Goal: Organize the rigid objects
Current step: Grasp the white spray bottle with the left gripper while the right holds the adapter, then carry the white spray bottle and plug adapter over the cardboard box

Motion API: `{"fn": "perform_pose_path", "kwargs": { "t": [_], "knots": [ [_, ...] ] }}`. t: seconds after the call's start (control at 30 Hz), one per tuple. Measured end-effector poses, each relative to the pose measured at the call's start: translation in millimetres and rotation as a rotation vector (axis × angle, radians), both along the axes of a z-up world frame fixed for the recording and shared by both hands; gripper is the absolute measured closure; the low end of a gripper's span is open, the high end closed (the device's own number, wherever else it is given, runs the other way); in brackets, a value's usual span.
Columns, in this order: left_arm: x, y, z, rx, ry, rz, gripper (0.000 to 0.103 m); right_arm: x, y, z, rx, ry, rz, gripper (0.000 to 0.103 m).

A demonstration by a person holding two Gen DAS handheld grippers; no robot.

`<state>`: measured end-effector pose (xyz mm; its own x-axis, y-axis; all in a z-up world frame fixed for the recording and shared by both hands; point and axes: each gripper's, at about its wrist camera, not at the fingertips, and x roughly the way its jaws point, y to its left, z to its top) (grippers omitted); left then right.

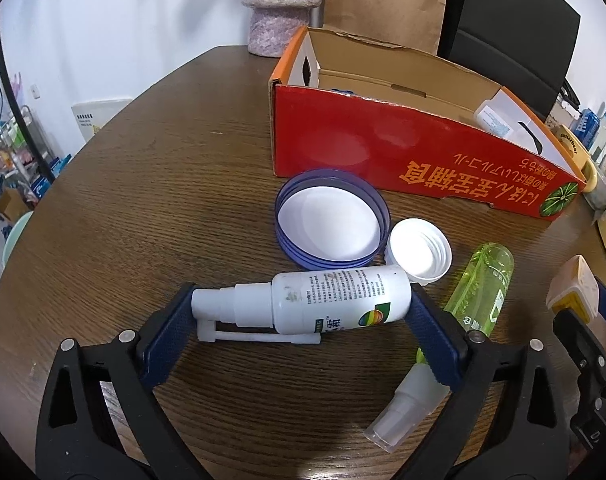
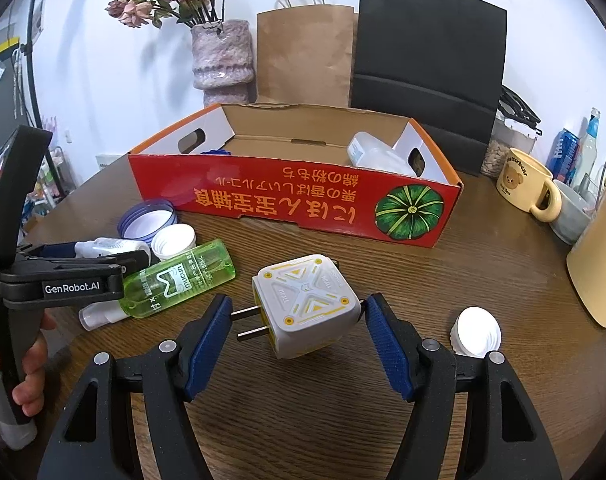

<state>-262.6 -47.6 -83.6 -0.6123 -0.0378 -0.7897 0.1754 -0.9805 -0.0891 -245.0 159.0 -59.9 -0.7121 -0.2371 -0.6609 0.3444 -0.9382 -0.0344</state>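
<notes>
A white spray bottle lies crosswise on the wooden table, and my left gripper is shut on it end to end: one pad on the pump head, the other on the base. My right gripper is shut on a white and yellow plug adapter, pressing its prongs and far corner and holding it just above the table. A green spray bottle lies beside the left gripper's right finger. The red cardboard box stands open behind, with a white container inside.
A blue-rimmed lid and a white screw cap lie between the bottles and the box. Another white cap sits right of my right gripper. A bear mug, a vase and paper bags stand behind.
</notes>
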Motion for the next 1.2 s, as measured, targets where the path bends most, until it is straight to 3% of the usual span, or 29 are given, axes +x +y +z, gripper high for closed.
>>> {"fn": "perform_pose_path", "kwargs": {
  "t": [0.6,1.2],
  "knots": [
    [7,-3,12,-0.014,0.056,0.027,0.005,1,-1,0,0.002,0.005,0.0,0.03],
    [35,15,43,-0.095,0.192,-0.016,0.005,6,3,5,-0.012,0.034,-0.03,0.03]
  ]
}}
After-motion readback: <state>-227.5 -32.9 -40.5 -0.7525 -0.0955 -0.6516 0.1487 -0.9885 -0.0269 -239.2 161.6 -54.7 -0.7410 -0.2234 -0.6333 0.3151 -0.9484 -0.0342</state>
